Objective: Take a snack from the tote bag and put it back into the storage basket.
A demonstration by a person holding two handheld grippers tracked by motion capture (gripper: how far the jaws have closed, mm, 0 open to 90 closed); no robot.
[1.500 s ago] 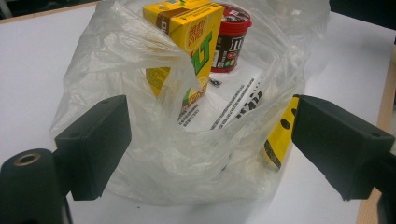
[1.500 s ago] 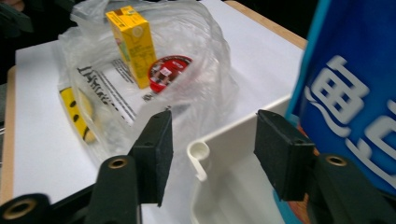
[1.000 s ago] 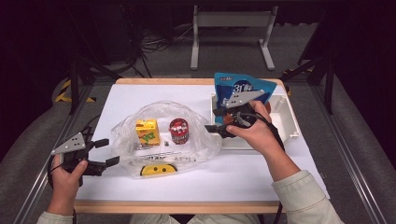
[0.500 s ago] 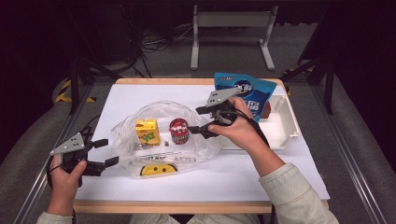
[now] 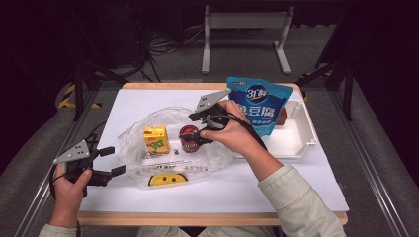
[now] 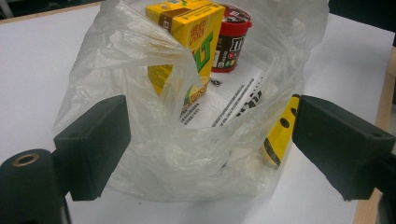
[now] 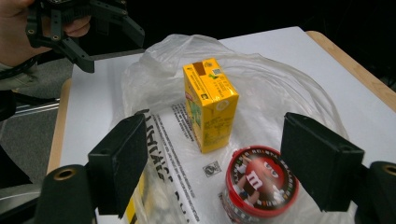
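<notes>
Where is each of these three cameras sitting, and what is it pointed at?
High view: above the person's side, looking forward and down on the table; forearms, both hands, left gripper and right gripper show.
Left gripper view: rides the left gripper, looking between its open jaws into the plastic bag.
Right gripper view: rides the right gripper, looking down between its open jaws at the red tub; the left gripper shows farther off.
Shared: all three show the yellow carton inside the bag.

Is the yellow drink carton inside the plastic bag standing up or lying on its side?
Upright. The yellow carton stands on its narrow base on the plastic bag, top face up, beside the red candy tub.
</notes>
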